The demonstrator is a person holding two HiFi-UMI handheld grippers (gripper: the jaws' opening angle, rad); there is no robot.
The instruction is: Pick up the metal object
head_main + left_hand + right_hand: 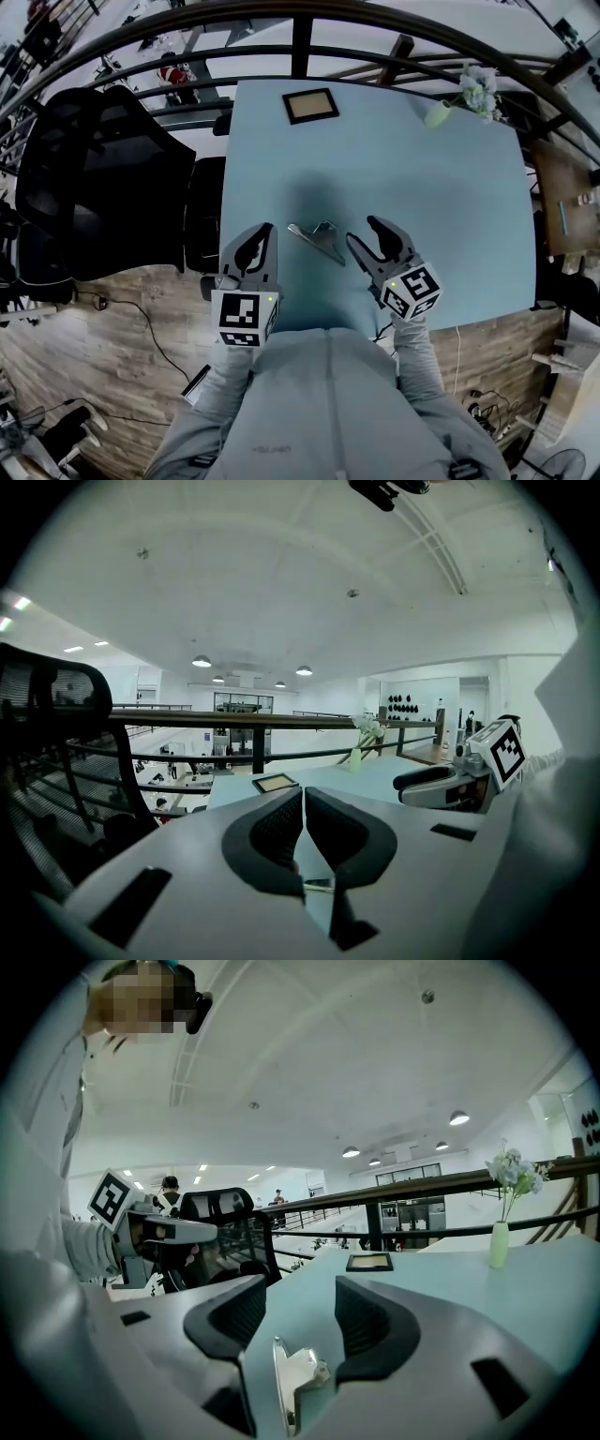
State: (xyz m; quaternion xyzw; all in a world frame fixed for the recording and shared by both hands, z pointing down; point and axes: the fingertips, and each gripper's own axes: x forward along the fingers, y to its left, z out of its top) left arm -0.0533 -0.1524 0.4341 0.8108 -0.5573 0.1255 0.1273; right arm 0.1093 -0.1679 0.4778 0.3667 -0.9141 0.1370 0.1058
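The metal object (317, 237), a bent shiny clip-like piece, lies on the light blue table (441, 216) near its front edge, between my two grippers. My right gripper (366, 232) is just right of it and stands open. In the right gripper view the metal object (298, 1377) sits low between the spread jaws of my right gripper (298, 1302), and neither pad presses on it. My left gripper (261, 236) is left of the object and apart from it. In the left gripper view the jaws of my left gripper (302, 799) meet at their tips with nothing held.
A small framed picture (310, 105) lies at the table's far edge. A pale vase with flowers (439, 114) stands at the far right corner. A black mesh office chair (94, 178) is left of the table, and a dark railing (300, 37) runs behind it.
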